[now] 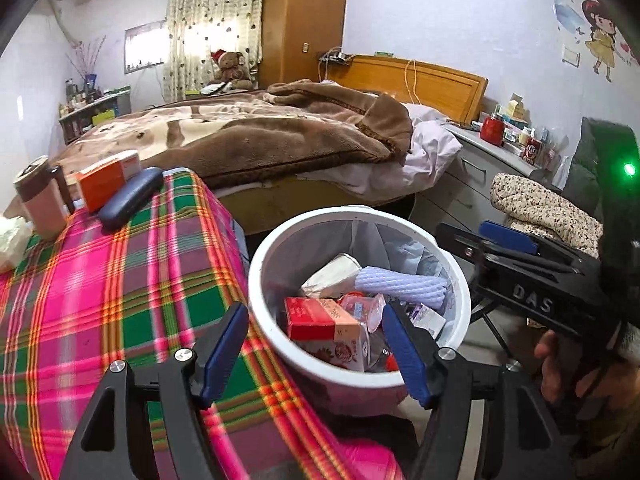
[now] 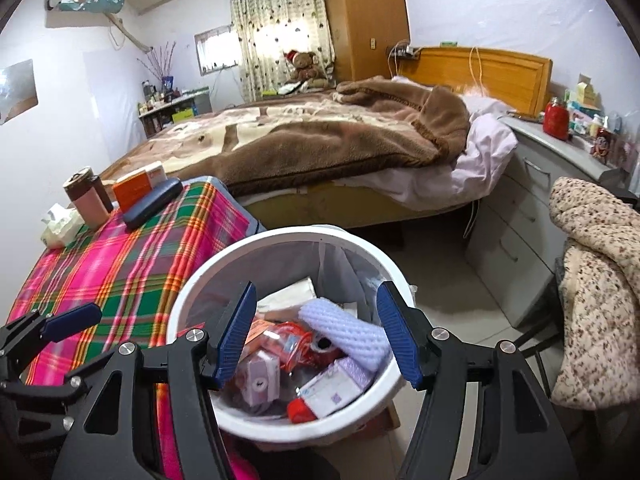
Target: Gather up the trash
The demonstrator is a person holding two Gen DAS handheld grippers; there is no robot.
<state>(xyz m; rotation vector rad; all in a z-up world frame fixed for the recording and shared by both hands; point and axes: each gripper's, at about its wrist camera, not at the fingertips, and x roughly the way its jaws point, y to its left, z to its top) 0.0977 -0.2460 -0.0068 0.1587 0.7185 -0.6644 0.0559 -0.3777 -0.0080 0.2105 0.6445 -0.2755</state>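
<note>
Left wrist view: left gripper's (image 1: 316,354) right finger (image 1: 404,350) covers part of the trash bin (image 1: 460,280) contents. Print on the red box (image 1: 320,318) is too small to read. White tissue pack (image 1: 10,240) is cut off at the left edge.
Right wrist view: left gripper (image 2: 60,326) is cut by the left edge; jaw gap cannot be judged here. Bin base is hidden behind the right gripper (image 2: 316,334).

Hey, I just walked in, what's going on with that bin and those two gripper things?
A person is collecting trash with a handheld gripper in each hand. Both the left gripper and the right gripper hang open and empty over the white trash bin, which stands beside the plaid-covered table. The bin already holds a red box, a lavender foam sleeve and other packaging. An orange box and a dark case sit on the table.
</note>
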